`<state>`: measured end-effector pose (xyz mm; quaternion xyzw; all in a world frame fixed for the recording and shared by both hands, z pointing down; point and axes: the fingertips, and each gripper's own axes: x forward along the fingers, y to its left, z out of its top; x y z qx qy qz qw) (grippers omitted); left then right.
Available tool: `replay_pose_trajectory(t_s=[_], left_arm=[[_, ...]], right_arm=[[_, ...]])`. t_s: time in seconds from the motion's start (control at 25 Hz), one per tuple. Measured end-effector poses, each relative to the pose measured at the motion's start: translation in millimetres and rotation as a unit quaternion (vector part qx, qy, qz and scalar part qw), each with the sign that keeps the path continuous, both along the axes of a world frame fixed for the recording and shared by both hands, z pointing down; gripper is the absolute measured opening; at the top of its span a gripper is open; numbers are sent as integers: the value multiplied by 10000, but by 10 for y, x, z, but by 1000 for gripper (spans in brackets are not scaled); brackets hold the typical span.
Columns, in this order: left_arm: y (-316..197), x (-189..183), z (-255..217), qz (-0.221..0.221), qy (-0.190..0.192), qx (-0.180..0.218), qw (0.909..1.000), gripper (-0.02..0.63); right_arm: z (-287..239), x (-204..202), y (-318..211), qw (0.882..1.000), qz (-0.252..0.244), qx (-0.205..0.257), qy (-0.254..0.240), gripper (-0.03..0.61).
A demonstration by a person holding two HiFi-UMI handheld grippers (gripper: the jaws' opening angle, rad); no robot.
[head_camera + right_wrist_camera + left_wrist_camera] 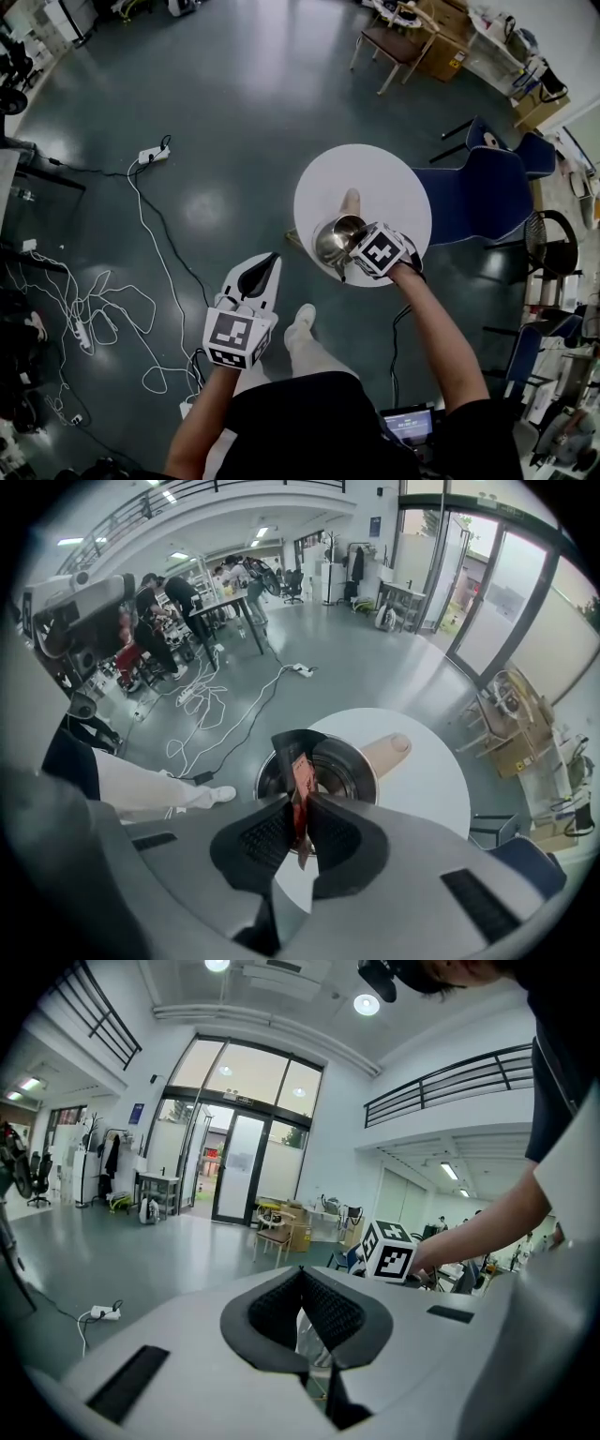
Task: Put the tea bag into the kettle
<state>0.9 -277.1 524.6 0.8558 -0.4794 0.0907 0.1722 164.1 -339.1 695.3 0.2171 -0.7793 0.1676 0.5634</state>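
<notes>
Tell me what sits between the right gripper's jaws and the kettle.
The tea bag: the right gripper is shut on it, its free end poking out over the kettle's open mouth. Nothing else lies between; the right gripper view shows this.

Bright, even ceiling light; strong fisheye bending and dark vignetting at edges.

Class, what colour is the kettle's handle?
The handle is pale beige; the right gripper view shows it best.
</notes>
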Motion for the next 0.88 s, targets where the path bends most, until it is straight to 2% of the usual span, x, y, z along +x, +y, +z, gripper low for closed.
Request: replay_pose_trajectory(t_s=[0.36, 0.56, 0.8, 0.88], left_arm=[[-6, -24, 45, 28, 26, -87, 10000, 15], [-46, -94, 60, -6, 84, -149, 9999, 15], [-14, -80, 99, 45, 39, -153, 9999, 15], [-23, -89, 94, 48, 23, -157, 9999, 15]], right_arm=[[115, -23, -24, 9995, -172, -50, 258, 38], [162, -47, -63, 9994, -143, -94, 312, 38], [261, -18, -12, 9989, 4, -359, 290, 38], [242, -35, -54, 9991, -43, -305, 298, 38]])
